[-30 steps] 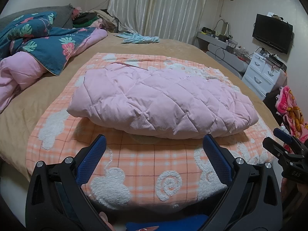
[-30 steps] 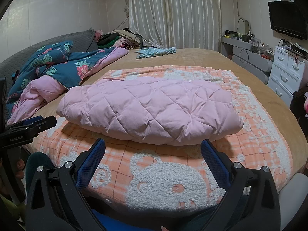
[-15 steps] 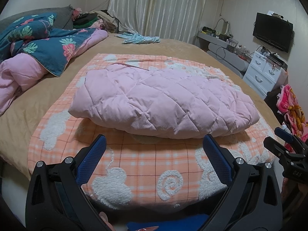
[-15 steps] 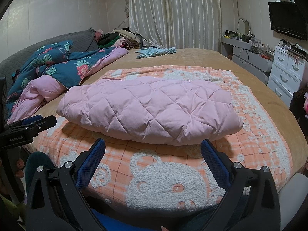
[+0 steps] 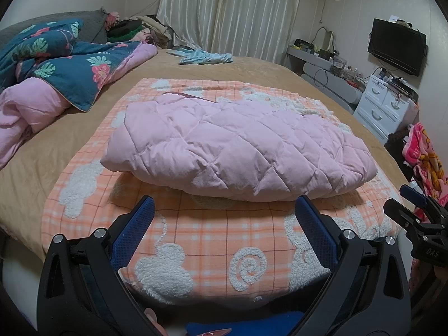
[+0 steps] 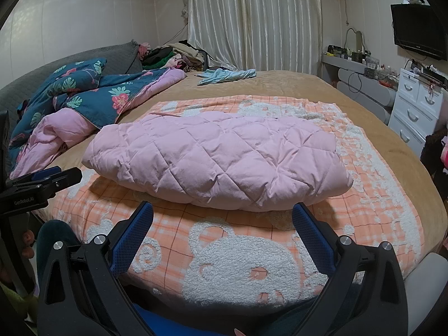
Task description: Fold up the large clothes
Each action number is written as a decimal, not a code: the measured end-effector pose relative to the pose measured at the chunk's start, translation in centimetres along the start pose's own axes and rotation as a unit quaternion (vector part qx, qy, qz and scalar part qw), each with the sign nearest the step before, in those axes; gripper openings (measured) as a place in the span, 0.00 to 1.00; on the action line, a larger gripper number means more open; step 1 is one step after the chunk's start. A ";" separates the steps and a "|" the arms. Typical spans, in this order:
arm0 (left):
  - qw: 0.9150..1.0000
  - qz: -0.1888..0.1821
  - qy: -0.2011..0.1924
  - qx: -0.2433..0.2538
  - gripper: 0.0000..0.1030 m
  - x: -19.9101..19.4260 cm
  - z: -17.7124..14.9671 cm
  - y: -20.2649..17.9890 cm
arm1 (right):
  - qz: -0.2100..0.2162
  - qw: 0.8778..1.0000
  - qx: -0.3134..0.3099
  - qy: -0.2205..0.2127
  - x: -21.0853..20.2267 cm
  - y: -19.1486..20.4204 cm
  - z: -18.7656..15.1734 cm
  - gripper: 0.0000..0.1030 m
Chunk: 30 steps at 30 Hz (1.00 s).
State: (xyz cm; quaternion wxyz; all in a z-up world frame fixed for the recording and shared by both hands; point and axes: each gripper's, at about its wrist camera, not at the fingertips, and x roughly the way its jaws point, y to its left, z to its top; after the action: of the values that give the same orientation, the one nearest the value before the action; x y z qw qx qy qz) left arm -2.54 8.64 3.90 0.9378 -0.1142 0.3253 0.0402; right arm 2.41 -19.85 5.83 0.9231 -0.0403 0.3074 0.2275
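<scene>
A pink quilted jacket (image 5: 238, 148) lies folded into a thick bundle on an orange checked blanket (image 5: 207, 240) on the bed; it also shows in the right wrist view (image 6: 221, 162). My left gripper (image 5: 224, 210) is open and empty, held back from the jacket's near edge over the blanket. My right gripper (image 6: 222, 215) is open and empty, also short of the jacket. The right gripper shows at the right edge of the left wrist view (image 5: 420, 221). The left gripper shows at the left edge of the right wrist view (image 6: 42, 182).
A blue floral quilt with pink lining (image 5: 56, 70) is heaped at the left. A light blue garment (image 5: 204, 56) lies at the bed's far end. White drawers (image 5: 386, 106), a TV (image 5: 397, 46) and a pink printed cloth (image 5: 425, 159) are on the right.
Both grippers have held almost still. The left wrist view has shifted very slightly; the jacket has not moved.
</scene>
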 end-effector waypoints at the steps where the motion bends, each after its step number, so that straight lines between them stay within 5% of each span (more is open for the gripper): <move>1: 1.000 -0.001 0.000 0.000 0.91 0.0 0.0 0.1 | 0.000 1.000 0.000 0.000 0.0 0.0 0.0 0.96; 21: 0.999 0.013 0.044 0.012 0.91 1.5 -1.0 0.5 | -0.033 0.999 0.014 0.007 0.2 -2.4 -0.3 0.96; 26: 0.999 0.032 0.037 -0.018 0.91 2.2 -0.7 3.0 | -0.087 0.994 0.066 -0.001 -1.0 -7.9 -1.1 0.96; 30: 0.993 0.080 0.030 -0.076 0.91 3.7 1.1 9.1 | -0.182 0.971 0.156 -0.008 -2.9 -18.0 -3.4 0.96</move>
State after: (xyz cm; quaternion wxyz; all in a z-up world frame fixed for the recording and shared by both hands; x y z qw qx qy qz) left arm -0.40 17.75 0.73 0.9100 -0.1600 0.3572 0.1366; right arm 6.47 -37.81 3.64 0.9463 0.0508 0.3192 0.0047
